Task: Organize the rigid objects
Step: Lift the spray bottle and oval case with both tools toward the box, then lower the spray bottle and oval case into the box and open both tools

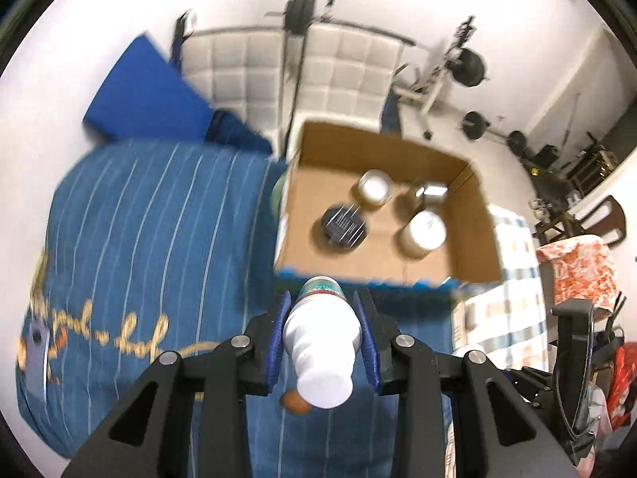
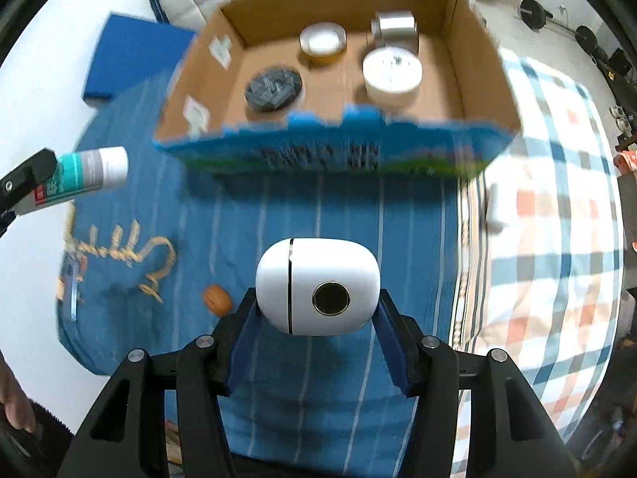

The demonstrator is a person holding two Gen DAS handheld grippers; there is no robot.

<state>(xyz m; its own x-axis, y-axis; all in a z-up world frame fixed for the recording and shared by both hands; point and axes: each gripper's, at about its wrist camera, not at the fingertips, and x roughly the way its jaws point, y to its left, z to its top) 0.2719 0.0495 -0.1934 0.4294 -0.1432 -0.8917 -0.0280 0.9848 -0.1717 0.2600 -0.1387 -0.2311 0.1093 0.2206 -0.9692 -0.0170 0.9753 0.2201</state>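
My left gripper [image 1: 321, 342] clamps a white bottle [image 1: 320, 342] above the blue bedspread [image 1: 159, 239]. My right gripper [image 2: 316, 310] grips a white rounded case [image 2: 316, 286], near the cardboard box [image 2: 477, 59].

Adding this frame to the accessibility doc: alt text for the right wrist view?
The right hand-held gripper grips a white rounded case above a blue striped blanket. Beyond it sits an open cardboard box holding four round containers; a white bottle held by the left hand-held gripper enters at the left edge.
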